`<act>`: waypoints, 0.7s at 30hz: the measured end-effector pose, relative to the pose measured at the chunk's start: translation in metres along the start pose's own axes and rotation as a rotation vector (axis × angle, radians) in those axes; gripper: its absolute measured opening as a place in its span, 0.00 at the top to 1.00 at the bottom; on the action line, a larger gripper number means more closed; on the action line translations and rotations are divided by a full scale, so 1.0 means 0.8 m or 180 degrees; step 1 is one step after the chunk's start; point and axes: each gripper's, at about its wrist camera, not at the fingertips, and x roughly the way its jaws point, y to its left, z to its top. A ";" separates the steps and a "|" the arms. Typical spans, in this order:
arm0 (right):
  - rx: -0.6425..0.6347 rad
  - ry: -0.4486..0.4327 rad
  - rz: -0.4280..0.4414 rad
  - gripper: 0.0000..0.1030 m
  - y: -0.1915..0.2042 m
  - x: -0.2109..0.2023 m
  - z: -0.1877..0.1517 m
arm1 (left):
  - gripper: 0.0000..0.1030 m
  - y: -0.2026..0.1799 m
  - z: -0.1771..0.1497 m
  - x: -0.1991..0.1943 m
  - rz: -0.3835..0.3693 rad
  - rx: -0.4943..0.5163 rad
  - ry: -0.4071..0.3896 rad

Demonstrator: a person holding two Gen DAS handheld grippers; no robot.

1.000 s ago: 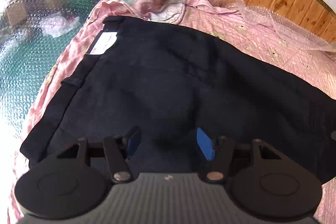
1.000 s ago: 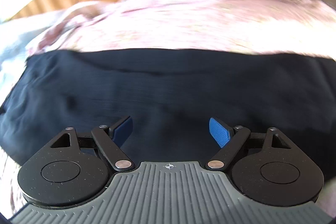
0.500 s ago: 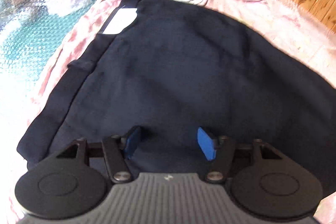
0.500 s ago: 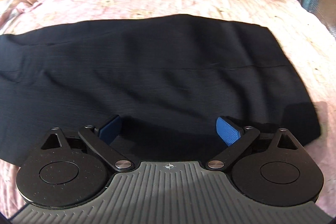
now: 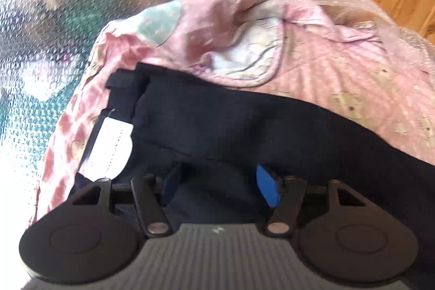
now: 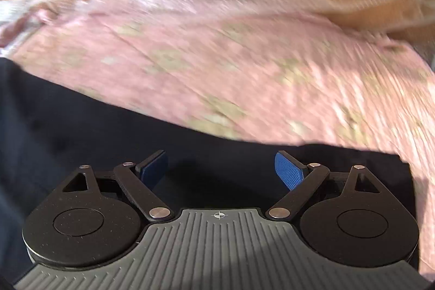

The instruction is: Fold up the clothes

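dark trousers (image 5: 272,127) flat on pink quilt (image 5: 339,59), white tag (image 5: 108,148) at waistband end. left tool (image 5: 217,181) wide, low over waistband; right tool (image 6: 220,170) wide over hem end (image 6: 380,162). pinch full layer stack both ends, lift evenly; blur hides fold stage.

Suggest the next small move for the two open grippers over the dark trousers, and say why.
Probably lower and close both. The left gripper sits open over the waistband end of the dark trousers, beside the white tag; the right gripper sits open near the hem end. Neither holds cloth yet.
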 end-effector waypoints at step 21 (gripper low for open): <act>0.0806 0.0087 -0.0468 0.18 -0.169 0.023 -0.008 | 0.33 0.052 -0.001 -0.011 0.0424 -0.0130 -0.0033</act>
